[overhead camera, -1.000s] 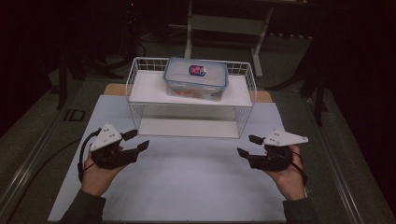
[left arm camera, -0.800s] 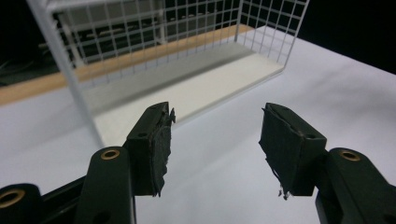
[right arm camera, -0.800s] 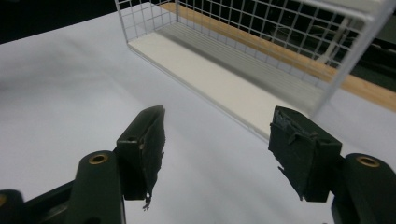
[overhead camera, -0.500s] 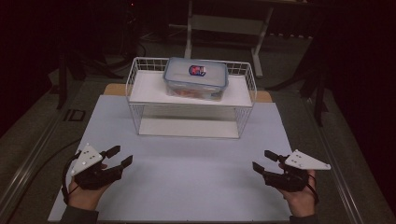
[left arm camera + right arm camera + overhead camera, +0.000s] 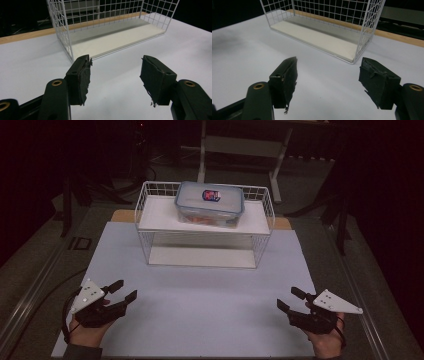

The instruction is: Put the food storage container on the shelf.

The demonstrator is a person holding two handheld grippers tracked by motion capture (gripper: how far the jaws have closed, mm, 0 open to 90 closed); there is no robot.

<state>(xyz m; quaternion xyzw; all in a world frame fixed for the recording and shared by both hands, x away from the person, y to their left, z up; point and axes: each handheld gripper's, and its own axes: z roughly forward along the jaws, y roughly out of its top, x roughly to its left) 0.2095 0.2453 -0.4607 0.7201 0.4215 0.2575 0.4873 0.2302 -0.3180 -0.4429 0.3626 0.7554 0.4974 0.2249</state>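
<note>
Sitting on the top shelf of the white wire rack (image 5: 205, 227), toward its right half, the lidded clear container (image 5: 210, 203) with a red-and-blue label on its lid is the nearest thing to work on, and nothing touches it. Something reddish shows through its wall, too dim to name. The rack stands at the far edge of the white tabletop (image 5: 200, 295), and its lower shelf (image 5: 112, 40) lies bare behind the wire grid in both gripper views.

Both claws are well away from it, near the two near corners of the tabletop. The left gripper (image 5: 121, 292) rests low by the near left corner, its jaws released and spread with only white surface between them; in the left gripper view (image 5: 115, 75) they aim at the rack's near lower corner. The right gripper (image 5: 291, 299) sits by the near right corner, likewise released and holding nothing, its jaws having just been opening wider; the right gripper view (image 5: 327, 80) looks toward the rack's lower shelf from the other side.

Judging by this layout, the container is already placed on the rack and the hands are parked apart. If any handling of the container remains, it has not begun.
</note>
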